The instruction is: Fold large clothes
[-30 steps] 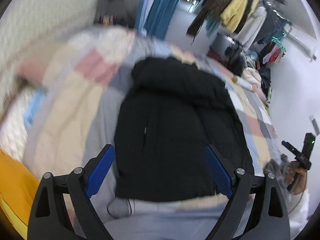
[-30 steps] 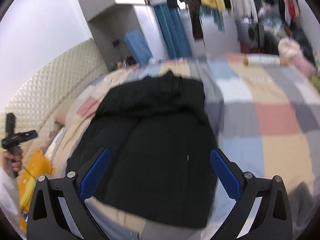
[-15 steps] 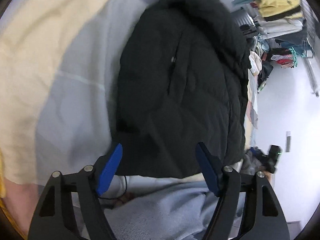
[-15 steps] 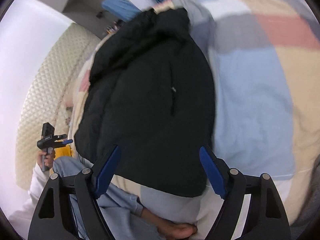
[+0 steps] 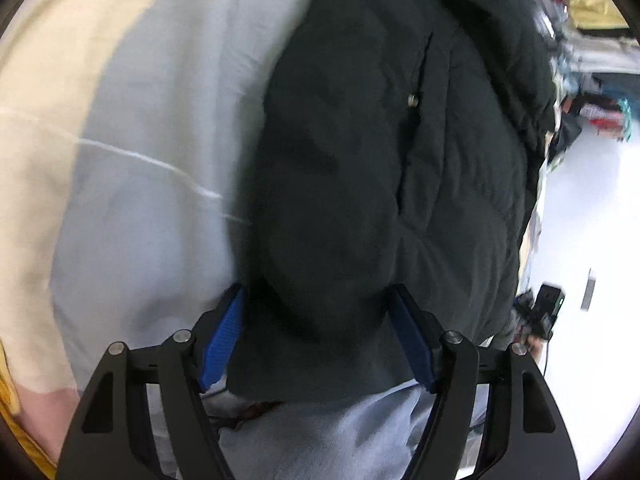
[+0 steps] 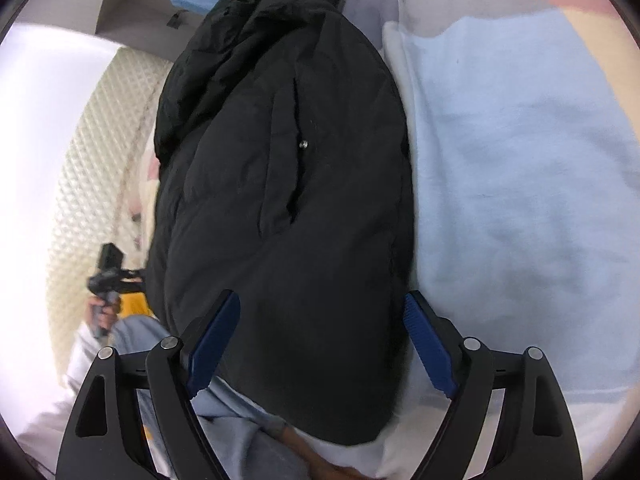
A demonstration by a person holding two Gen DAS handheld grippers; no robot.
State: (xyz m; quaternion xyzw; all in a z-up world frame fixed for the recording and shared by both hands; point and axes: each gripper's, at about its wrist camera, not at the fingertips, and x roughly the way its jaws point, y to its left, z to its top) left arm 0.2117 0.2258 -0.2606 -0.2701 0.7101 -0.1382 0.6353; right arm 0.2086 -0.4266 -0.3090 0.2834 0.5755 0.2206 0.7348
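A black puffer jacket (image 5: 380,168) lies flat on the patchwork bedspread (image 5: 132,184), hem toward me, hood at the far end. It also fills the middle of the right wrist view (image 6: 288,200). My left gripper (image 5: 318,312) is open, its blue pads straddling the jacket's near left hem corner just above the fabric. My right gripper (image 6: 322,320) is open, its pads straddling the near right part of the hem. Neither holds anything. The left gripper shows at the left of the right wrist view (image 6: 108,272), and the right gripper at the right of the left wrist view (image 5: 540,316).
The person's light blue trousers (image 5: 332,440) lie under the grippers at the bed's near edge. A quilted cream headboard (image 6: 92,168) is at the left. Hanging clothes (image 5: 592,40) crowd the far right. A yellow item (image 6: 132,304) lies by the left hand.
Both grippers have dropped and tilted down toward the jacket's near hem. The jacket now fills each view and the pads sit at its two lower corners. The jaws stay open.
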